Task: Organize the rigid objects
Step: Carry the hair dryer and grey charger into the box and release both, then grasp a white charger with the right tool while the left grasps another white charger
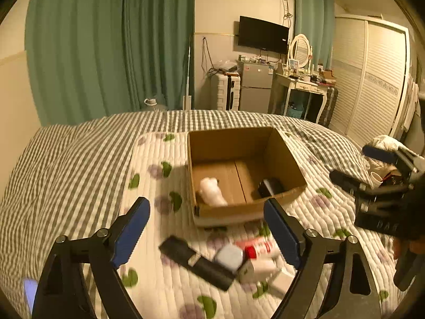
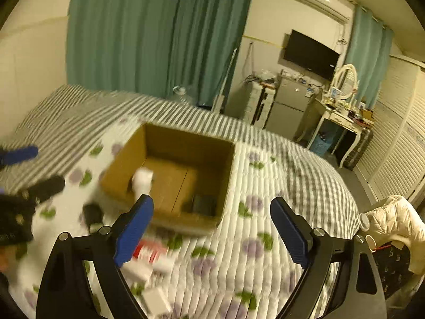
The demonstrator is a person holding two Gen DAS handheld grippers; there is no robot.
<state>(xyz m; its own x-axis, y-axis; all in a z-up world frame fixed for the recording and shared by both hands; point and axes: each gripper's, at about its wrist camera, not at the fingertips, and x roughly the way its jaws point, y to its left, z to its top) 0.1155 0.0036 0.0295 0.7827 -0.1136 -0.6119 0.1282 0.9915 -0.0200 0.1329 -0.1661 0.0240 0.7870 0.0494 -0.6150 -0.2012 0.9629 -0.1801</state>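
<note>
- Spreading across both views, the bed (image 1: 66,164) with its grey-striped cover carries a white quilted mat (image 1: 156,186) printed with green and purple shapes, and wide stretches of striped cover lie bare to the left of the mat.
- Sitting on the mat, the cardboard box (image 1: 281,154) is open at the top; its near wall stands just beyond the tips of the left gripper (image 1: 207,226) in the left wrist view.
- Inside the box, a white bottle (image 1: 212,191) lies near the left wall and a black object (image 1: 271,187) lies near the right wall (both well apart, with bare cardboard floor between them).
- Left gripper: jaws spread wide with nothing between them, hovering above the mat and pointing toward the box.
- Right gripper (image 2: 212,226): jaws likewise spread wide and empty, held above the mat on the right of the box; it also shows at the right edge of the left wrist view.
- On the mat in front of the box lies a cluster: a long black bar (image 1: 196,261), a grey-white cap-like piece (image 1: 229,256), a red-and-white tube (image 1: 259,248) and small white boxes (image 1: 261,269), touching or nearly so (motion blur hides the finer detail).
- Mat to the right of the box is bare up to the bed's edge.
</note>
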